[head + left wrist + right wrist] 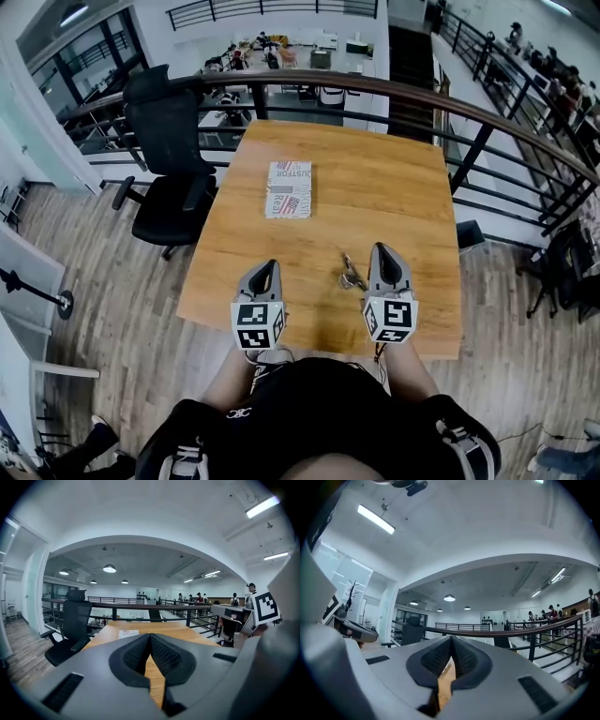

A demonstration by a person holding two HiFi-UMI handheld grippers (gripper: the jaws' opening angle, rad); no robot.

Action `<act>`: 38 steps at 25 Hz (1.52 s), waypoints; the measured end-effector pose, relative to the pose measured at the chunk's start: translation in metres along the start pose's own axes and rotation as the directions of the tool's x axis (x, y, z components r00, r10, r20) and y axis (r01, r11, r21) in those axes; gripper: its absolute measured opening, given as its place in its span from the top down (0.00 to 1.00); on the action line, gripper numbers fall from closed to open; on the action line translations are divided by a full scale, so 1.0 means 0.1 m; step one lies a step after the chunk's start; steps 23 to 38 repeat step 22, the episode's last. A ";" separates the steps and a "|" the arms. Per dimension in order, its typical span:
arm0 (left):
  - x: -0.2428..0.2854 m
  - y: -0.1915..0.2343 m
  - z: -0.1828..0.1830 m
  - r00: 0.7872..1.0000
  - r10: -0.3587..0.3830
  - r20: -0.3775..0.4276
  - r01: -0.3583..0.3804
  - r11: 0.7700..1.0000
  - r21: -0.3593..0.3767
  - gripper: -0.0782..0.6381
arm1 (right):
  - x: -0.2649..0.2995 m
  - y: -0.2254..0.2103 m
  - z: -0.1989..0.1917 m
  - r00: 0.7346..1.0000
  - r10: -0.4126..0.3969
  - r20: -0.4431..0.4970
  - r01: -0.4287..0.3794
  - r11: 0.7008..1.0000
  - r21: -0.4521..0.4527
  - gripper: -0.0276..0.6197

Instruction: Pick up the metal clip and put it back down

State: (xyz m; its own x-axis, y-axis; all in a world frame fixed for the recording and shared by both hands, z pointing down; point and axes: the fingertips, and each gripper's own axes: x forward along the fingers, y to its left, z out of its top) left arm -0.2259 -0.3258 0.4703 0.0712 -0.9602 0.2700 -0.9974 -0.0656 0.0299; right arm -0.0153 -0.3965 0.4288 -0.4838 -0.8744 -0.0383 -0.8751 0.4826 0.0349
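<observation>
The metal clip (352,274) lies on the wooden table (375,187) near its front edge, between my two grippers. My right gripper (381,248) is raised over the table just right of the clip, apart from it; its jaws are shut with nothing between them (451,638). My left gripper (270,265) is further left and points across the table, its jaws also shut and empty (150,635). Neither gripper view shows the clip.
A white printed packet (288,188) lies mid-table toward the far side. A black office chair (169,159) stands at the table's left. A dark curved railing (422,98) runs behind the table's far and right edges. The right gripper's marker cube (265,607) shows in the left gripper view.
</observation>
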 end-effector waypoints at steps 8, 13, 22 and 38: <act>0.06 -0.04 0.04 1.000 -0.017 0.007 0.017 1.000 0.012 0.87 | -0.03 -0.01 -0.06 1.000 -0.016 -0.014 0.016 0.999 -0.033 0.94; 0.10 -0.06 0.04 1.000 -0.026 0.005 0.026 1.000 0.017 0.87 | -0.01 -0.03 -0.08 0.999 -0.027 -0.017 0.026 1.000 -0.006 0.94; 0.18 0.01 0.06 0.999 -0.032 0.003 0.032 0.999 0.019 0.87 | 0.08 -0.01 -0.10 0.999 -0.036 -0.019 0.036 0.999 -0.009 0.93; 0.18 0.01 0.06 0.999 -0.032 0.003 0.032 0.999 0.019 0.87 | 0.08 -0.01 -0.10 0.999 -0.036 -0.019 0.036 0.999 -0.009 0.93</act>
